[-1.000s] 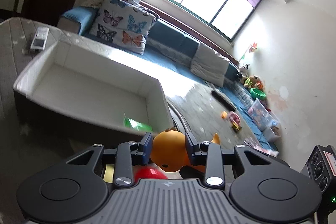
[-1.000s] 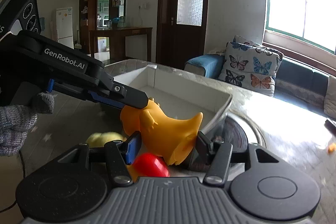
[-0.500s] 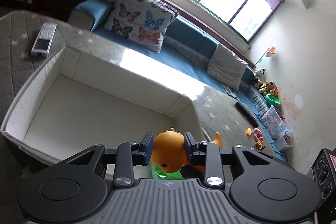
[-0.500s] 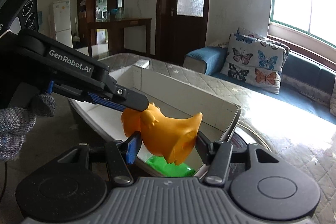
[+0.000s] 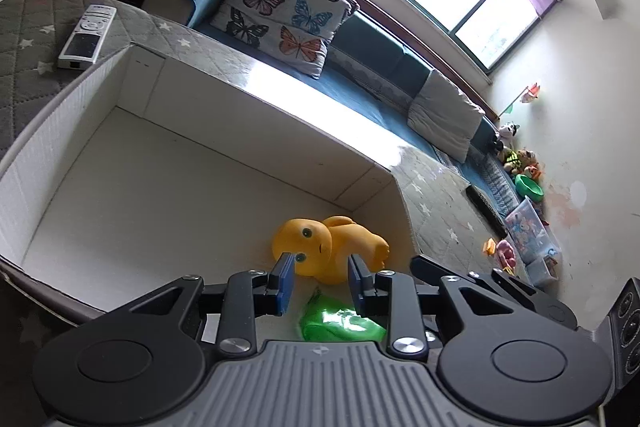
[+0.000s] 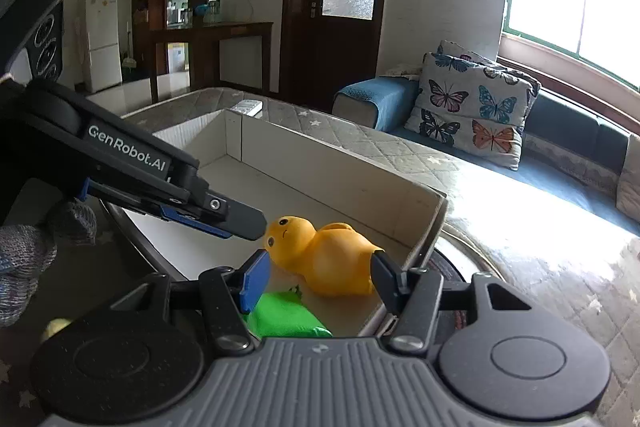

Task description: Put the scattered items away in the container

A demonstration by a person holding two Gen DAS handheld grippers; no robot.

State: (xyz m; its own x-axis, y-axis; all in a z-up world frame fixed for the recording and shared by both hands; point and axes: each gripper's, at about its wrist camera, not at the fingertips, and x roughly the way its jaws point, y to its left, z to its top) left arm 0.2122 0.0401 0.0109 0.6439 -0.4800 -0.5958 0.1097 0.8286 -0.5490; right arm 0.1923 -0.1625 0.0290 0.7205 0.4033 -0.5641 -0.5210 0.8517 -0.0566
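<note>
The orange rubber duck (image 5: 328,247) lies on its side on the floor of the white cardboard box (image 5: 160,147), near its right corner; it also shows in the right wrist view (image 6: 320,255). A green item (image 5: 340,323) lies in the box just in front of it, also in the right wrist view (image 6: 284,319). My left gripper (image 5: 320,279) is open and empty above the duck. My right gripper (image 6: 320,279) is open and empty over the same corner of the box (image 6: 320,163). The left gripper's body (image 6: 132,171) crosses the right wrist view.
A white remote (image 5: 86,37) lies on the grey quilted surface beyond the box. A yellow item (image 6: 56,329) lies outside the box at lower left. A sofa with butterfly cushions (image 5: 280,11) runs behind. A dark remote (image 5: 486,209) and toys (image 5: 502,251) lie at right.
The left gripper carried the duck over the box, opened and let it go; the duck now lies on the box floor. Both grippers are over the box.
</note>
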